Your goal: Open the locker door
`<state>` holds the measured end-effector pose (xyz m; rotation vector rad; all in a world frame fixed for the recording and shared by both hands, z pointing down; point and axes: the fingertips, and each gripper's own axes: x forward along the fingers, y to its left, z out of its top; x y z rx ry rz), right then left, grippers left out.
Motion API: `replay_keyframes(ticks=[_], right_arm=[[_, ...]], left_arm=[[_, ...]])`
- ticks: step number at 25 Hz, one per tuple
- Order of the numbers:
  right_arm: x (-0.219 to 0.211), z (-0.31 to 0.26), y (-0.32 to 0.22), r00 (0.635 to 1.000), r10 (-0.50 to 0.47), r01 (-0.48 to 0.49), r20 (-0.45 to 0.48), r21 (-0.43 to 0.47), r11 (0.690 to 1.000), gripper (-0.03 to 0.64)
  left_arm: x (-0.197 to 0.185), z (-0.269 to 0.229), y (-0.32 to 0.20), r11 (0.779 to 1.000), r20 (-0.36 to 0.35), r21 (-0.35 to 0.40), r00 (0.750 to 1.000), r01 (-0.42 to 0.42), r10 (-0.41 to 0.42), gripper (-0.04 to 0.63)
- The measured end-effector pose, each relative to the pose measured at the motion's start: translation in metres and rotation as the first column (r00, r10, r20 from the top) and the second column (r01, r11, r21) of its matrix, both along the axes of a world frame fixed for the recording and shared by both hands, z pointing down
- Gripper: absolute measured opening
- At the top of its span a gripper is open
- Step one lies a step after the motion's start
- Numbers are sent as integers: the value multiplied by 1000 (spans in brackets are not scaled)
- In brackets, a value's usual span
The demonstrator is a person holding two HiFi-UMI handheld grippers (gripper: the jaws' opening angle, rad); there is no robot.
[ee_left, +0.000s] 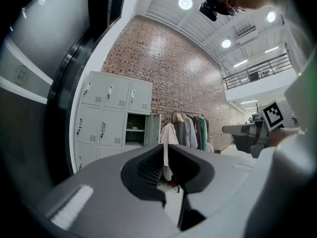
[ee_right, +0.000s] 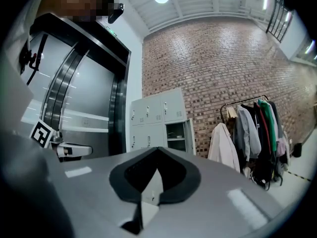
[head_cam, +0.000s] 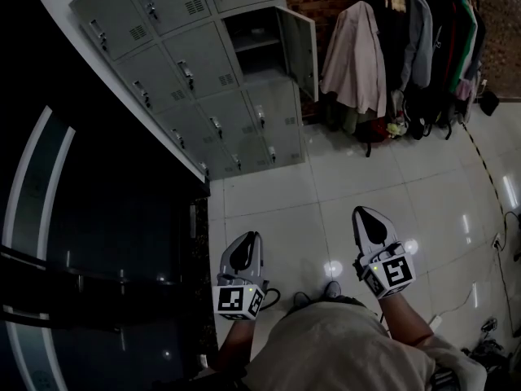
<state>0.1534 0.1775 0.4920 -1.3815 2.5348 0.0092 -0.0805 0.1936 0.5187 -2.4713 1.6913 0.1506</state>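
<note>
A bank of grey lockers stands far ahead against the brick wall. One upper compartment at its right end is open, its door swung out to the right; the other doors are closed. My left gripper and right gripper hover over the tiled floor, well short of the lockers, both shut and empty. The left gripper view shows its jaws meeting, the open door beyond. In the right gripper view the jaws are closed below the lockers.
A clothes rack with coats and bags stands right of the lockers. A dark glass and metal wall runs along the left. White floor tiles lie between me and the lockers. Cables trail at the far right.
</note>
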Motion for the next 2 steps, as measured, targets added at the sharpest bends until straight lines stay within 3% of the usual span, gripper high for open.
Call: replay_keyframes(ticks=[2], right_arm=[[-1, 5, -1, 1000, -10, 9, -17, -21, 1000, 0]], left_arm=[[2, 1, -1, 1000, 4, 6, 1000, -4, 4, 97]])
